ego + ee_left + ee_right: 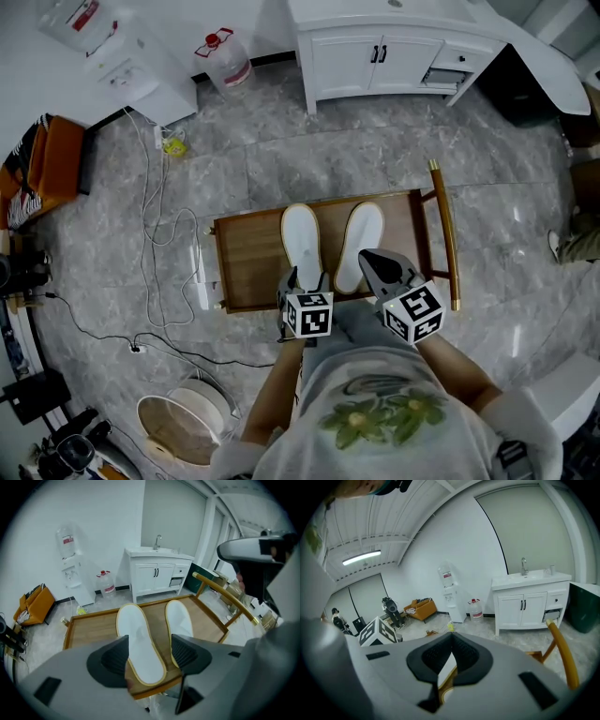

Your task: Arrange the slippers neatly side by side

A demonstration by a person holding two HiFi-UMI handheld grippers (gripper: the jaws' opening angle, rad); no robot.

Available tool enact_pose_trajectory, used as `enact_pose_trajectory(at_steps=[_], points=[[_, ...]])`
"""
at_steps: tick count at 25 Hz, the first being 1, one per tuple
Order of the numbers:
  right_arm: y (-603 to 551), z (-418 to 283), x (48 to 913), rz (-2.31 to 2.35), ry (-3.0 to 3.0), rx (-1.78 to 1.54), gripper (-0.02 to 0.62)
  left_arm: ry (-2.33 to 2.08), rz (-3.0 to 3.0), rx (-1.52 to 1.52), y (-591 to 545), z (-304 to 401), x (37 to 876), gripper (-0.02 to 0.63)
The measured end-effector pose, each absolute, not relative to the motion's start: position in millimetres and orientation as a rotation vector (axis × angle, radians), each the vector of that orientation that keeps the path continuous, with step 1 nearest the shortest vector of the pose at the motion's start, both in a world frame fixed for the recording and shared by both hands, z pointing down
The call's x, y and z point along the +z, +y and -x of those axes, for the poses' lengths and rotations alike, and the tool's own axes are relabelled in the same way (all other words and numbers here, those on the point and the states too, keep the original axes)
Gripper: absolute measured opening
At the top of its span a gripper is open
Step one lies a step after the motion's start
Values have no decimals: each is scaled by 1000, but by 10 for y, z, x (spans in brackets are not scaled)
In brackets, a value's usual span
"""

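The left slipper (pixel 300 239) and right slipper (pixel 364 234), white with tan edging, lie side by side, heels at the wooden cart tray's (pixel 248 253) near edge. The left gripper (pixel 307 279) hovers over the left heel with its fingers spread wide. The right gripper's (pixel 370 258) fingers are pressed together, empty.

Seen from the head view, the left slipper (pixel 300 246) and the right slipper (pixel 362 244) lie side by side, apart, on the tray (pixel 248 255) at mid-frame. A handle bar (pixel 444 234) runs along the tray's right edge. Above the tray, at upper right, stands the cabinet (pixel 375 58). The water bottle (pixel 226 58) is left of it, and the water dispenser (pixel 117 54) is at upper left. Cables (pixel 157 234) lie on the floor (pixel 281 155) left of the tray.
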State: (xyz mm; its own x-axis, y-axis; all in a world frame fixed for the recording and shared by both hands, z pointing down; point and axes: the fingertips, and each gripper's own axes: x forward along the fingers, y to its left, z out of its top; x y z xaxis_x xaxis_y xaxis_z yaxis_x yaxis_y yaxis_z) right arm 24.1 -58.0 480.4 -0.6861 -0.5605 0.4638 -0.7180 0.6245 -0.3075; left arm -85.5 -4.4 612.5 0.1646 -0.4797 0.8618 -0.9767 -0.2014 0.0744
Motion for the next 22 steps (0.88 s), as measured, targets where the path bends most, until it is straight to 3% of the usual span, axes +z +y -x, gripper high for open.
enact_pose_trajectory(at_steps=[22], points=[[-601, -803, 4963, -1240, -2427, 742, 6, -1176, -2042, 1091, -321, -95, 6318, 282]])
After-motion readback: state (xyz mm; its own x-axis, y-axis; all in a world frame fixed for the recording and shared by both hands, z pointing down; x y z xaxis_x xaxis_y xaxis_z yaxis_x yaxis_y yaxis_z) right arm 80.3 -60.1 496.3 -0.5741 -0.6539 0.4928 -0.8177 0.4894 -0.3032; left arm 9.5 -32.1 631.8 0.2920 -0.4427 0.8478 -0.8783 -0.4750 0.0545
